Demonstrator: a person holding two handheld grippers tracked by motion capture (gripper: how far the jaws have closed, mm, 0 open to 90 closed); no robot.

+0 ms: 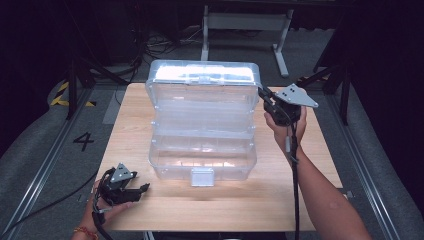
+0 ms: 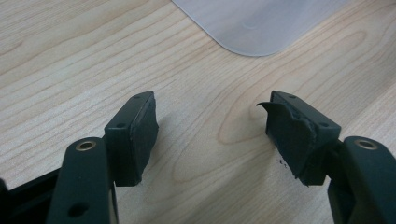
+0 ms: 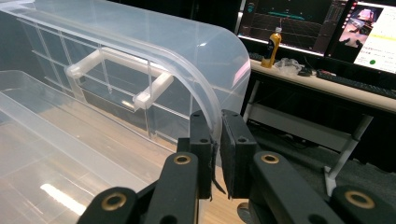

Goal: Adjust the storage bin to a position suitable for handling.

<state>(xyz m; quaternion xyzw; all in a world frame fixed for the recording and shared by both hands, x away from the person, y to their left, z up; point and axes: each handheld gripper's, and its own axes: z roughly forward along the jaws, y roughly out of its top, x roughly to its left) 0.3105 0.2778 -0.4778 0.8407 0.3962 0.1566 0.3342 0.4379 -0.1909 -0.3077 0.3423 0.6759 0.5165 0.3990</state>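
A large clear plastic box (image 1: 202,150) stands open in the middle of the wooden table (image 1: 280,195), with its lid (image 1: 202,75) raised at the far side. My right gripper (image 1: 263,96) is at the lid's right edge. In the right gripper view, the right gripper (image 3: 216,135) is shut on the lid's curved rim (image 3: 187,51), which runs between the pads. A white handle (image 3: 116,70) shows through the lid. My left gripper (image 1: 145,189) rests low near the box's front left corner. The left gripper (image 2: 212,135) is open over bare wood, a little short of the box corner (image 2: 257,23).
A white latch (image 1: 202,176) sits on the box's front wall. Behind the table stands a white desk frame (image 1: 245,22). A desk with monitors and an orange bottle (image 3: 274,46) lies beyond the lid. Floor rails run along both sides of the table.
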